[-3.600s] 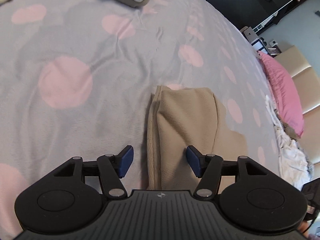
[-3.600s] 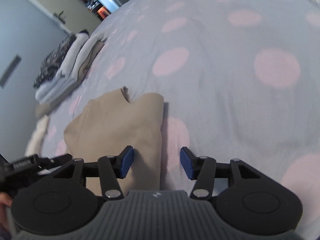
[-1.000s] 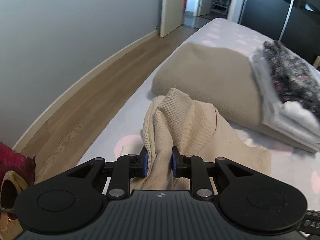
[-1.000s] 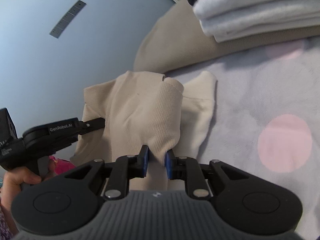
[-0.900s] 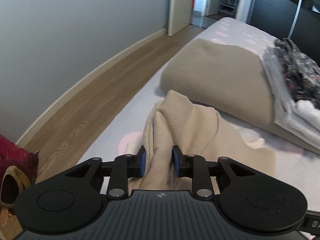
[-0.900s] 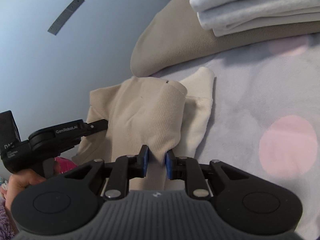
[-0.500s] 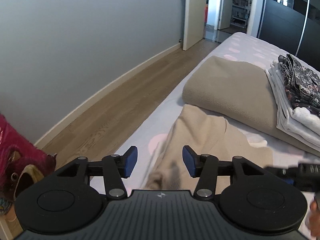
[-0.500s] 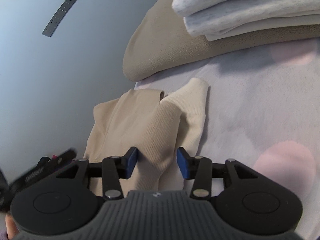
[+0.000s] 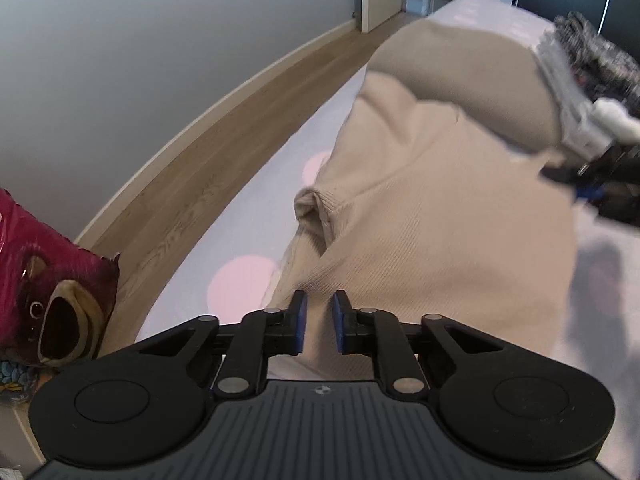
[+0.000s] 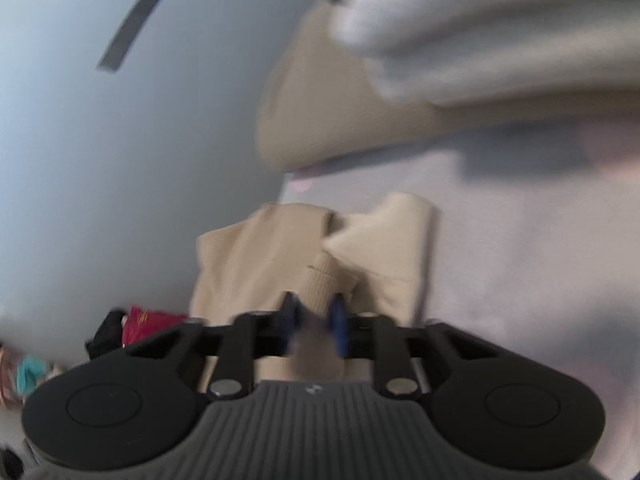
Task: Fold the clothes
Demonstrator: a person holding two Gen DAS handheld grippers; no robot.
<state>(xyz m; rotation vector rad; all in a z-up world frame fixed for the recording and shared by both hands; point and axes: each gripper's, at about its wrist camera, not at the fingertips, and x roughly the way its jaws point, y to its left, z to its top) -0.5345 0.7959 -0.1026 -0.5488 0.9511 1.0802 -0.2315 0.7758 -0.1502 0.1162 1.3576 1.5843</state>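
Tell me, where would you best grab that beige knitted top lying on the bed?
Probably by the near hem of the beige knitted top, coming from the near side. The fabric bunches loosely there, and both the left gripper and right gripper are closing with cloth between their jaws.

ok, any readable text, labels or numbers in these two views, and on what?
No readable text in either view.
Left gripper, fingers closing on the beige sweater: small round emblem on its body, no letters.
Right gripper, fingers closing on the beige sweater too: same emblem, blurred.
Dark strip on the wall, right wrist view: blurred, unreadable.
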